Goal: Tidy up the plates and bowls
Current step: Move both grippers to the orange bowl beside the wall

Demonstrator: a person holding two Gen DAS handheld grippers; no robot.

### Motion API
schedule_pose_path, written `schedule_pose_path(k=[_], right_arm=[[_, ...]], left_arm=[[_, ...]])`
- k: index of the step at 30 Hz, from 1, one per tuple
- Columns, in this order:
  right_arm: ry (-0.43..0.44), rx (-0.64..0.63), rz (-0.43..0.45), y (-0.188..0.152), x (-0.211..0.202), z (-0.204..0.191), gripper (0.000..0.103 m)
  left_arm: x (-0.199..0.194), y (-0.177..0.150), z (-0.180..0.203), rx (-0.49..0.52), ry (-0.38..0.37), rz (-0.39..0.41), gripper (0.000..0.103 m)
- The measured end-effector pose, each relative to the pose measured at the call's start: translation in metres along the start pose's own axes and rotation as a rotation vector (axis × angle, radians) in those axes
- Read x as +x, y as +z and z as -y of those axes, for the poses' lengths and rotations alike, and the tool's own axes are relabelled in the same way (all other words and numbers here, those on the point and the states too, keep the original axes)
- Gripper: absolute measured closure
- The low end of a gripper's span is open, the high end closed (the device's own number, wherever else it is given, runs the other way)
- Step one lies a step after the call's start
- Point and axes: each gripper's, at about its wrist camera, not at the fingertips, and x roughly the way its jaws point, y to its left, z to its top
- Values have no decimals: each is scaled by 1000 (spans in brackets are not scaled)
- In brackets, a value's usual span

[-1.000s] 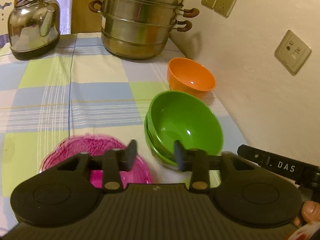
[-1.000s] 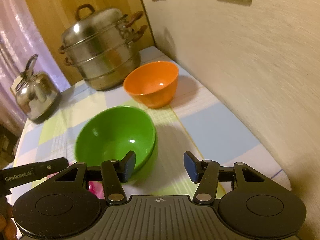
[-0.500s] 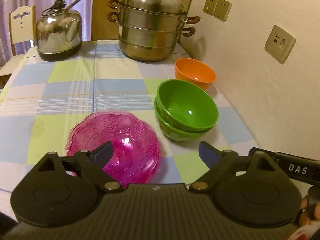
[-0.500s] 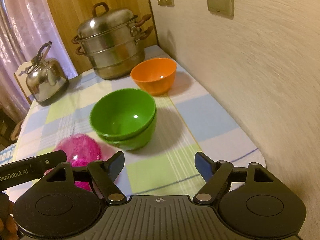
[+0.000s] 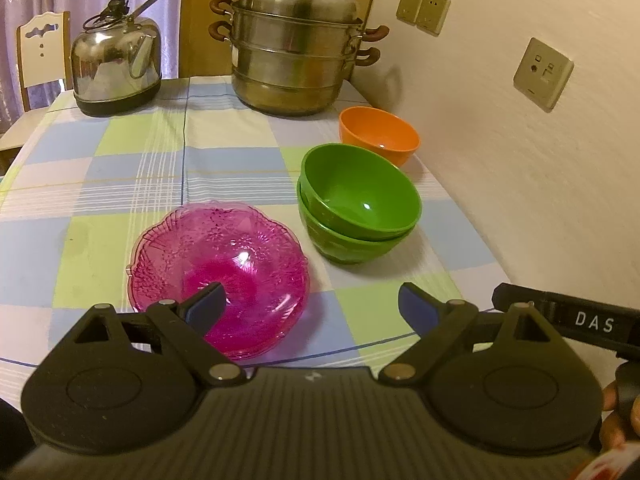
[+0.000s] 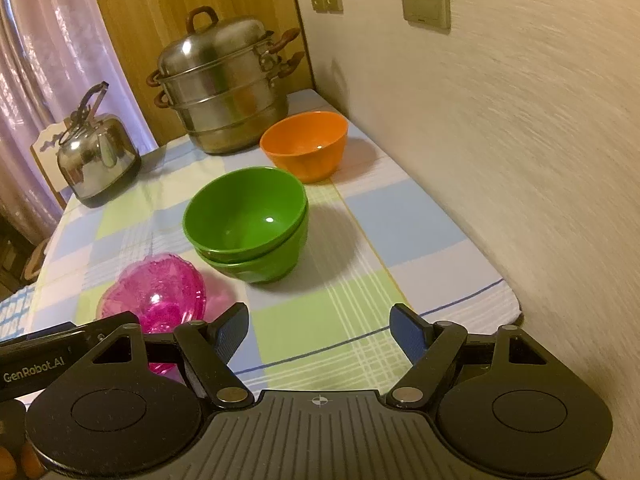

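Two green bowls [image 5: 356,208] already sit nested near the wall side of the table [image 5: 120,168], so that stacking looks done. Just behind them the orange bowl [image 5: 378,138] stands alone; just in front, toward the table's near edge, lies the pink glass plate [image 5: 218,268]. Both probably remain to sort. Left claw [image 5: 310,306] and right claw [image 6: 320,330] hover spread apart, empty.

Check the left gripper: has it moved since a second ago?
Yes. The left gripper has drawn back from the stacked green bowls toward the table's near edge, and its jaws have opened wide; the steamer pot now looks farther off.
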Motion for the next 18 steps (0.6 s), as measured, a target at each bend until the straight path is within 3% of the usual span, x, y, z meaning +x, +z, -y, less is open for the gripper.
schedule_pose_path(k=[5,9,13,18], right_arm=[[7,21,3,1,1,7,26],[28,22,-8,12,5,9,26],[95,65,-40,40,12,18,26],[67,46,-6,80,22,25,26]], left_arm=[[0,6,2,10,-19,3,11],[7,30,0,8,-67,-9,11],[15,63,1,51,-115,-12,11],[34,108,1,95,-122,-3,11]])
